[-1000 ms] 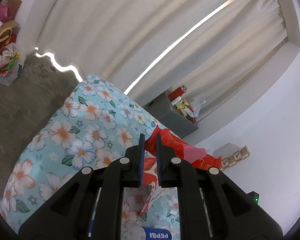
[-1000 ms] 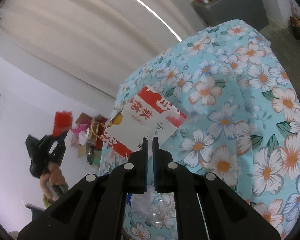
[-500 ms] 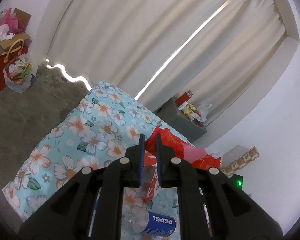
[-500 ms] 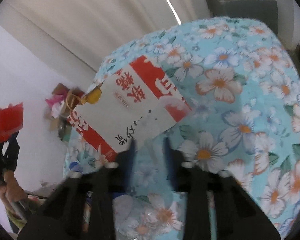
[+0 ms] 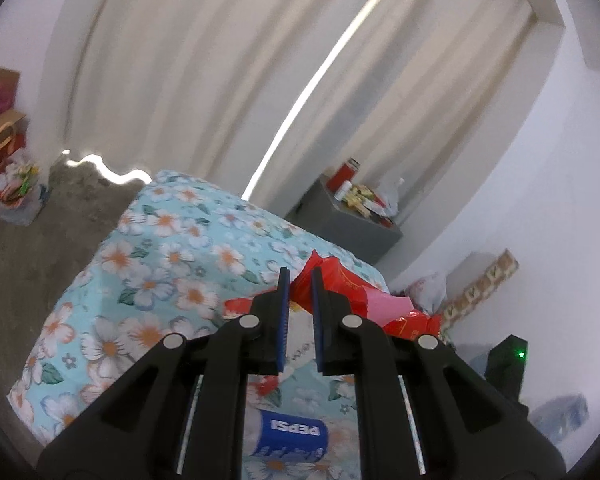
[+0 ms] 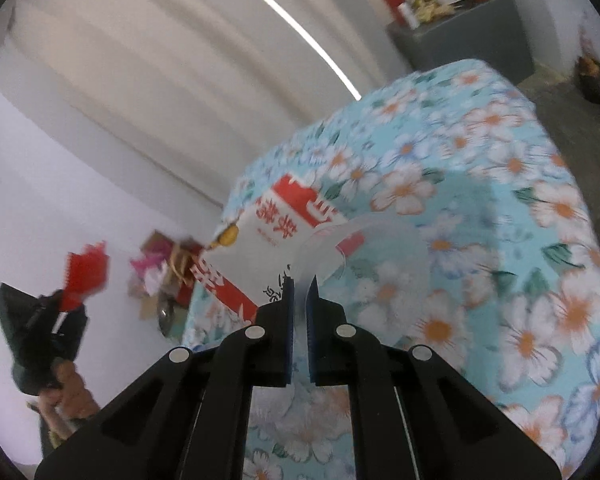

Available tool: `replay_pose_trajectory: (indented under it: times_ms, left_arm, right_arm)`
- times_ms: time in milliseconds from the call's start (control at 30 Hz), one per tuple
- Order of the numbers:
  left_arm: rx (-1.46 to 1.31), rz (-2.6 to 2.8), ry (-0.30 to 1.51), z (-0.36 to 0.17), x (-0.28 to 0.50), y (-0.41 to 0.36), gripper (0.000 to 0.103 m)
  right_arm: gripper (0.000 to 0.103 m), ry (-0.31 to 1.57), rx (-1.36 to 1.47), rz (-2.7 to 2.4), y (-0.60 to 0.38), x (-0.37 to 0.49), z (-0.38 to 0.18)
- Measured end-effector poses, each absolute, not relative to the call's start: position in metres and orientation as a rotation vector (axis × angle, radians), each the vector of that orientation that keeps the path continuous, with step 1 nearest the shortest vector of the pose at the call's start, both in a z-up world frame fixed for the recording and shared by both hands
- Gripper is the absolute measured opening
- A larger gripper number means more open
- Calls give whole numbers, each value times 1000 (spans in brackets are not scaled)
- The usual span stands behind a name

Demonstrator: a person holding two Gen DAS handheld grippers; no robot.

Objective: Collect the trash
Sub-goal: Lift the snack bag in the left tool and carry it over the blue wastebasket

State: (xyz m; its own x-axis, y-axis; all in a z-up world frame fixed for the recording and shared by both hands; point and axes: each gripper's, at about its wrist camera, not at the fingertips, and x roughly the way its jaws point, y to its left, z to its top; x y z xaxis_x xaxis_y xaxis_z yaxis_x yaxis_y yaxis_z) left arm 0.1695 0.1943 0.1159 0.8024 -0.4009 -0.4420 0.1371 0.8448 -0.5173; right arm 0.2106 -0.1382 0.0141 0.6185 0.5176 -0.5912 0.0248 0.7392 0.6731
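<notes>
My left gripper (image 5: 299, 280) is shut on a crumpled red wrapper (image 5: 340, 280) and holds it above the floral-cloth table (image 5: 160, 248); it shows from outside in the right wrist view (image 6: 85, 276). A crushed Pepsi bottle (image 5: 288, 436) lies on the cloth below the fingers. My right gripper (image 6: 300, 288) is shut on the rim of a clear plastic cup (image 6: 360, 256), lifted over the table (image 6: 500, 200). A white and red carton (image 6: 276, 240) lies flat behind the cup.
A grey cabinet (image 5: 340, 224) with a red flask and packets stands by the curtain; it also shows in the right wrist view (image 6: 472, 36). Gift bags (image 5: 4, 168) sit on the floor at left. A dark device with a green light (image 5: 508, 364) is at right.
The right gripper opened, then closed on the clear cup's rim and now holds it up. The left gripper rose and drew back with the red wrapper; more of the Pepsi bottle shows.
</notes>
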Motion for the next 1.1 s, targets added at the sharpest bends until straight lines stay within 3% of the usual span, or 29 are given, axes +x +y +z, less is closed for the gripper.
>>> replay_pose_trajectory:
  times_ms: [1100]
  left_arm:
    - [-178,-561,628,138,154,-31,8]
  right_arm:
    - [6,649,971,171,-297,85,7]
